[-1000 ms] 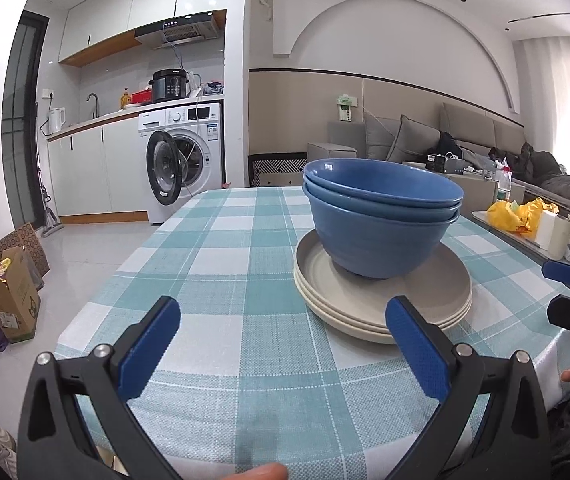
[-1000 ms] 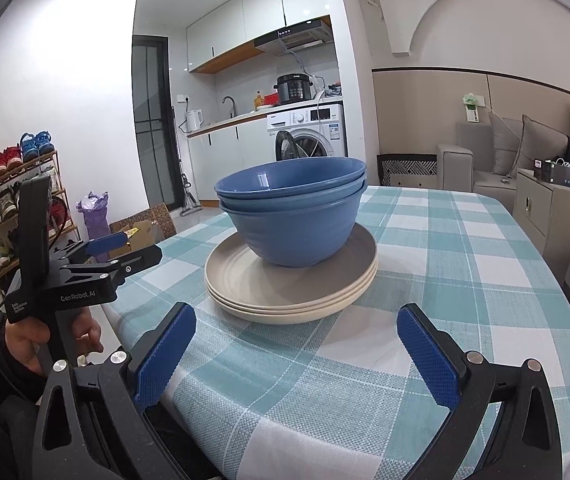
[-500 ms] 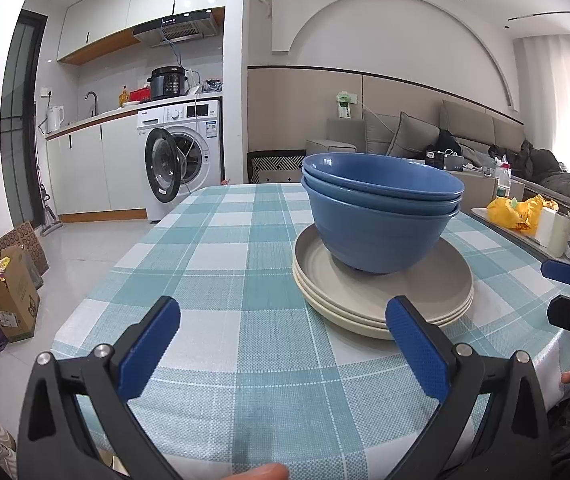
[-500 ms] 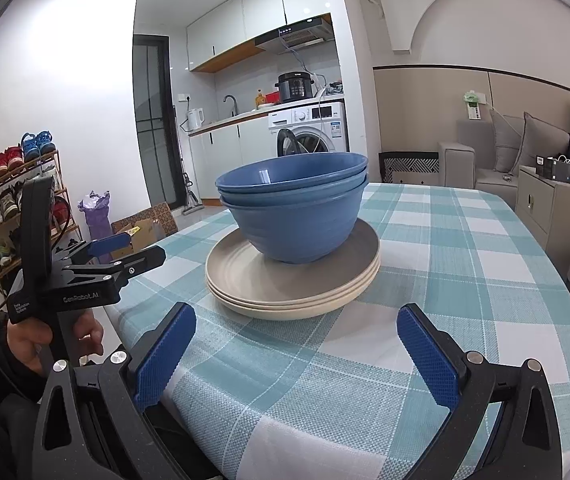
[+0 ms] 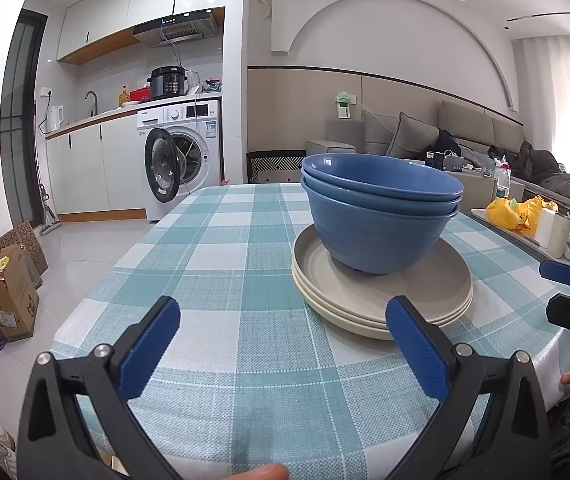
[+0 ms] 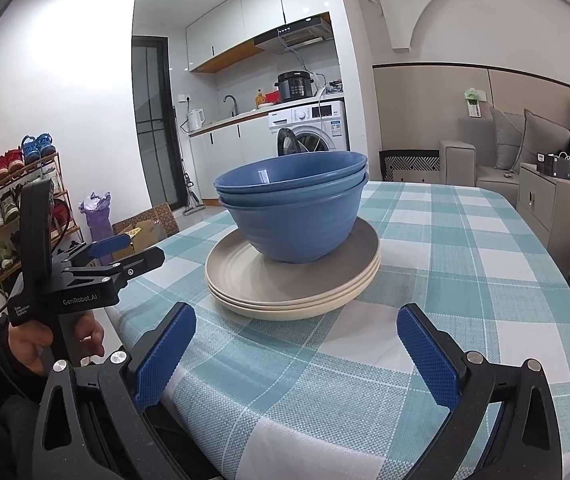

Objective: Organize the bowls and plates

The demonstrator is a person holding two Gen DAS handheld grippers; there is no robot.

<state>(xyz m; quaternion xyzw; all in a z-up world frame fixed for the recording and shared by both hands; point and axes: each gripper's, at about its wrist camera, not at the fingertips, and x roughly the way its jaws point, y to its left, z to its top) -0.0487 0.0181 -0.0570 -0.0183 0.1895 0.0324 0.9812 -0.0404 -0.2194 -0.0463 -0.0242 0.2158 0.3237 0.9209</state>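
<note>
A teal-and-white checked tablecloth (image 5: 221,280) covered the table; a washing machine (image 5: 181,160) stood behind. Nested blue bowls (image 5: 381,216) sat on stacked beige plates (image 5: 381,300). Left gripper (image 5: 281,344) and right gripper (image 6: 297,356) gaped, empty.

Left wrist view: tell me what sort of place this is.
Most likely a small open-plan flat, kitchen joined to living room: a washing machine under the counter, a grey sofa behind, and a checked-cloth dining table.

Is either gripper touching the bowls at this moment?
No. Both the left gripper and right gripper are open and short of the bowls, which sit on the plates.
</note>
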